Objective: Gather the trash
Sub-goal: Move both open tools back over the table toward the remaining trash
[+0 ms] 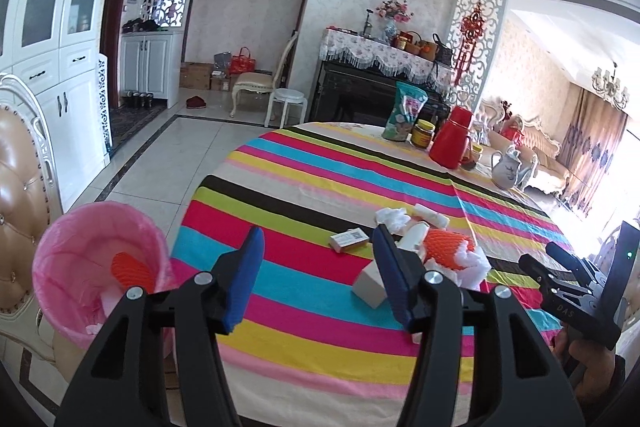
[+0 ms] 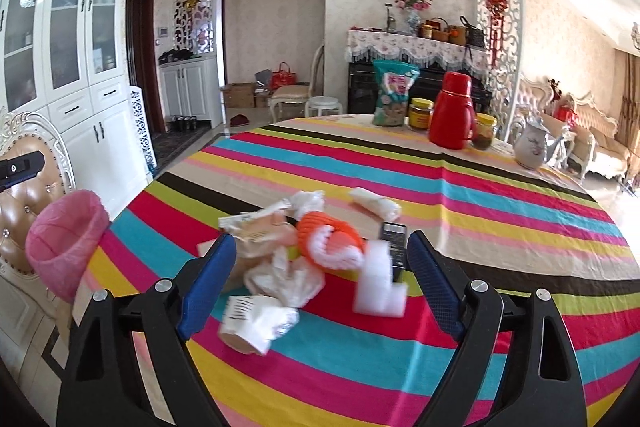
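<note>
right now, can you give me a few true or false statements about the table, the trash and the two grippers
1. The pink-lined bin already holds an orange foam net. True.
2. The left gripper grips a tissue. False: its jaws are open and empty.
3. The right gripper is open, with nothing held. True.
4. The red thermos lies on its side. False: it stands upright.
5. The trash pile sits on a striped tablecloth. True.

The left tongs (image 1: 318, 277) are open at the bottom middle, with nothing between them. A pink bin (image 1: 72, 291) sits at lower left. Trash (image 1: 444, 247) lies on the striped table (image 1: 320, 187). The right tongs (image 1: 548, 259) peek in at right.
</note>
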`<move>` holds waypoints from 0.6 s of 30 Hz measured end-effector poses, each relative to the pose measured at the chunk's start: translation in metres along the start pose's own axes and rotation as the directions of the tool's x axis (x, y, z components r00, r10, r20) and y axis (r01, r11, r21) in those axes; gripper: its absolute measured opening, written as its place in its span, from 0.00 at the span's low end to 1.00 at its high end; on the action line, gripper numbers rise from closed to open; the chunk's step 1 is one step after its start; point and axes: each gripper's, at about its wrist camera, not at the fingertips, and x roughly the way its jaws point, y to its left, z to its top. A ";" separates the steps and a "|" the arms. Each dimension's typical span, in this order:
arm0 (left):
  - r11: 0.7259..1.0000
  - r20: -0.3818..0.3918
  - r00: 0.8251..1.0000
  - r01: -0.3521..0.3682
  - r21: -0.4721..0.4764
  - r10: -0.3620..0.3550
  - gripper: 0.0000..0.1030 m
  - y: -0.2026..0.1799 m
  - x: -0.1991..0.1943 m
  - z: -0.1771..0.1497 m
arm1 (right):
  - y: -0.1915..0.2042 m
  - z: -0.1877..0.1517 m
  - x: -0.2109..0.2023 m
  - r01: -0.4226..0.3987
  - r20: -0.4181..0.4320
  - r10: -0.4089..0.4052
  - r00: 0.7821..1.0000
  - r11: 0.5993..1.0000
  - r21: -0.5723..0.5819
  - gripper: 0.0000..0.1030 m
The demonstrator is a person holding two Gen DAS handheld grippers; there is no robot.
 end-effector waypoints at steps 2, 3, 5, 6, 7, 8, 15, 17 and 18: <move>1.000 -0.006 1.000 0.006 0.015 -0.006 0.53 -0.015 0.007 0.000 | -0.015 -0.004 0.003 0.012 0.001 -0.012 1.000 1.000 0.005 0.80; 1.000 -0.011 1.000 0.011 0.023 -0.011 0.53 -0.023 0.012 0.001 | -0.020 -0.005 0.005 0.016 -0.001 -0.016 1.000 1.000 0.006 0.80; 0.999 -0.021 1.000 0.022 0.038 -0.021 0.53 -0.037 0.024 0.003 | -0.034 -0.009 0.010 0.018 -0.006 -0.018 1.000 1.000 0.014 0.81; 0.999 -0.027 0.999 0.027 0.044 -0.026 0.54 -0.046 0.031 0.004 | -0.038 -0.011 0.013 0.017 -0.008 -0.017 1.000 1.000 0.016 0.81; 0.998 -0.032 0.999 0.029 0.049 -0.028 0.54 -0.052 0.037 0.004 | -0.044 -0.012 0.017 0.018 -0.012 -0.018 1.000 1.000 0.018 0.81; 0.998 -0.038 0.999 0.033 0.052 -0.031 0.54 -0.056 0.042 0.004 | -0.048 -0.013 0.021 0.021 -0.016 -0.020 1.000 1.000 0.019 0.81; 0.994 -0.106 0.992 0.073 0.081 -0.065 0.54 -0.091 0.093 0.002 | -0.069 -0.024 0.046 0.005 -0.064 -0.002 0.998 0.999 0.051 0.81; 0.993 -0.131 0.989 0.083 0.089 -0.071 0.54 -0.098 0.111 0.001 | -0.072 -0.027 0.053 0.008 -0.075 -0.004 0.997 0.999 0.042 0.81; 0.992 -0.144 0.987 0.090 0.090 -0.077 0.54 -0.100 0.118 0.000 | -0.075 -0.030 0.058 0.012 -0.087 -0.008 0.996 0.999 0.040 0.81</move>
